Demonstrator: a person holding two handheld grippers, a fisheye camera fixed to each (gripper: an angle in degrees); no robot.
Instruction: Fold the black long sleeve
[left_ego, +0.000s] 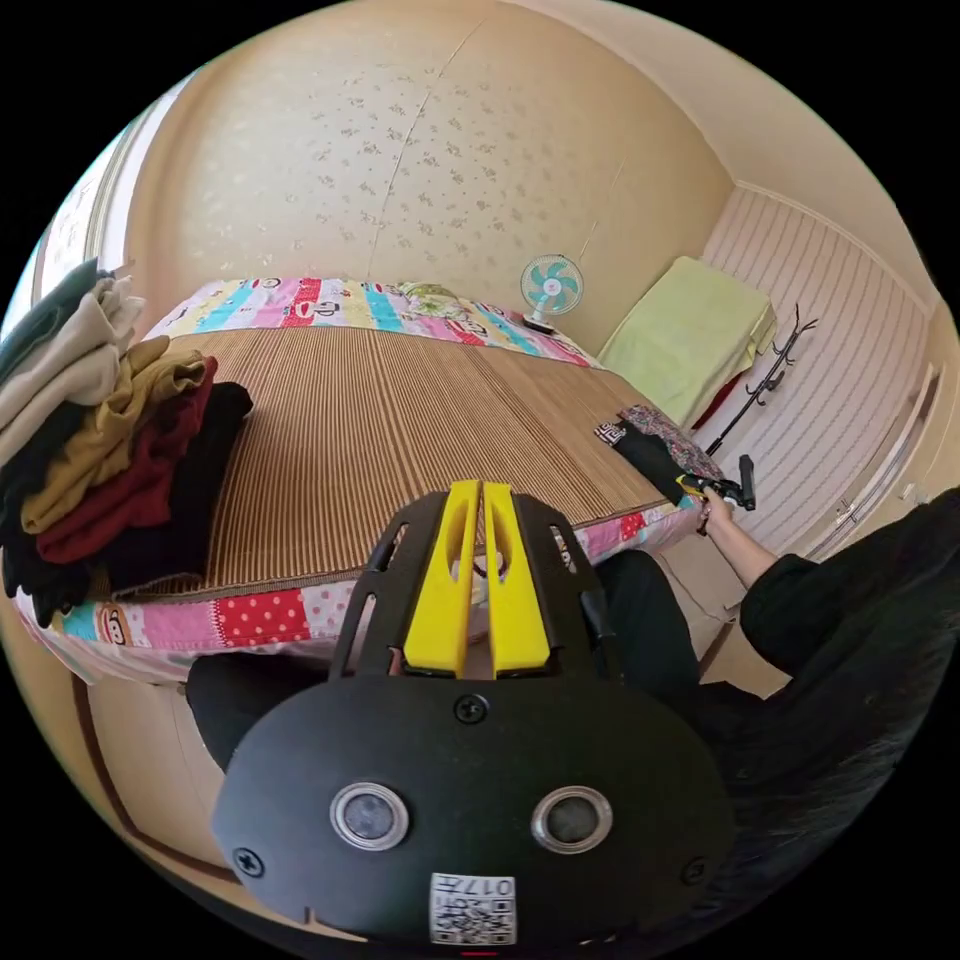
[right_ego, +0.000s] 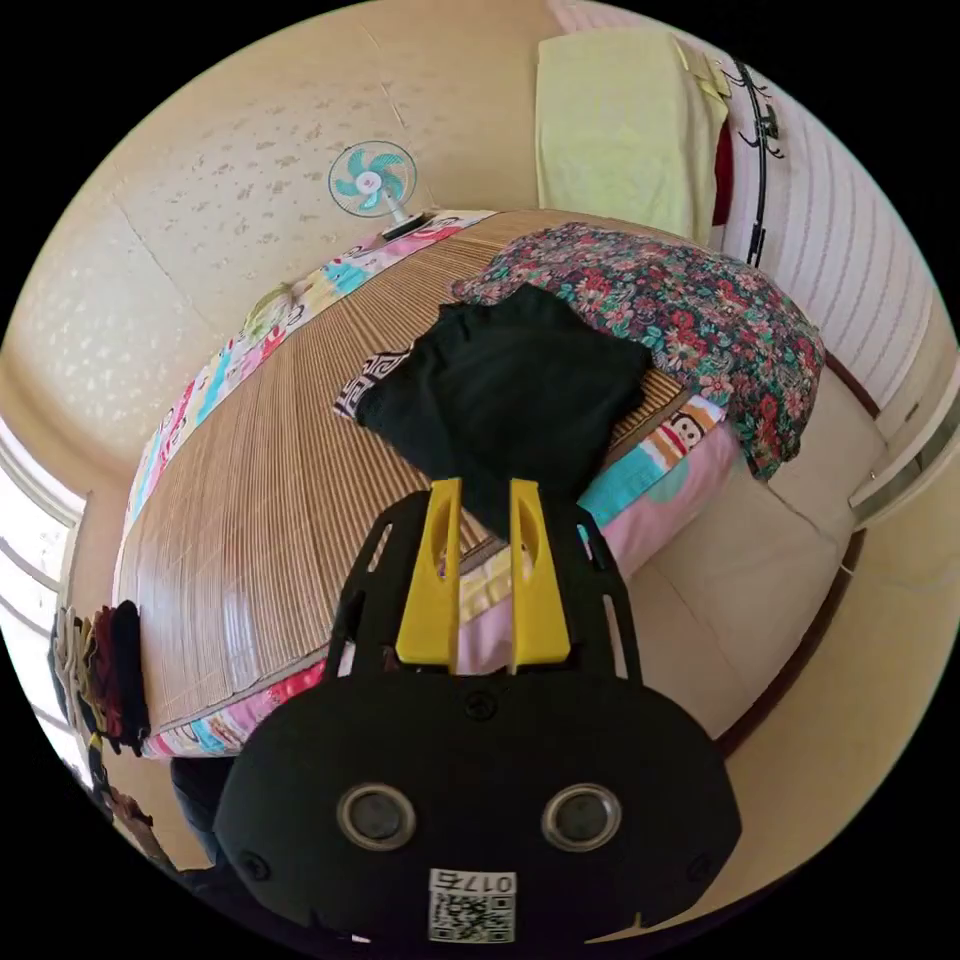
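Observation:
The black long sleeve (right_ego: 510, 390) lies folded into a compact square on the bamboo mat (right_ego: 270, 480) at a corner of the bed, partly over a floral cushion (right_ego: 680, 300). My right gripper (right_ego: 487, 490) is shut on the near corner of the garment, with black cloth filling the narrow gap between the yellow jaws. In the left gripper view the same black long sleeve (left_ego: 648, 455) sits at the far right of the bed, with the right gripper (left_ego: 690, 487) at its edge in a person's hand (left_ego: 715, 500). My left gripper (left_ego: 478, 492) hovers over the bed's near edge, shut on nothing.
A tall pile of folded clothes (left_ego: 110, 450) stands at the left end of the mat (left_ego: 400, 430). A small fan (left_ego: 551, 287) stands by the wall. A green towel (left_ego: 690, 335) and a coat rack (left_ego: 770, 380) are at the right. A black-and-white patterned cloth (right_ego: 365, 385) peeks from under the black garment.

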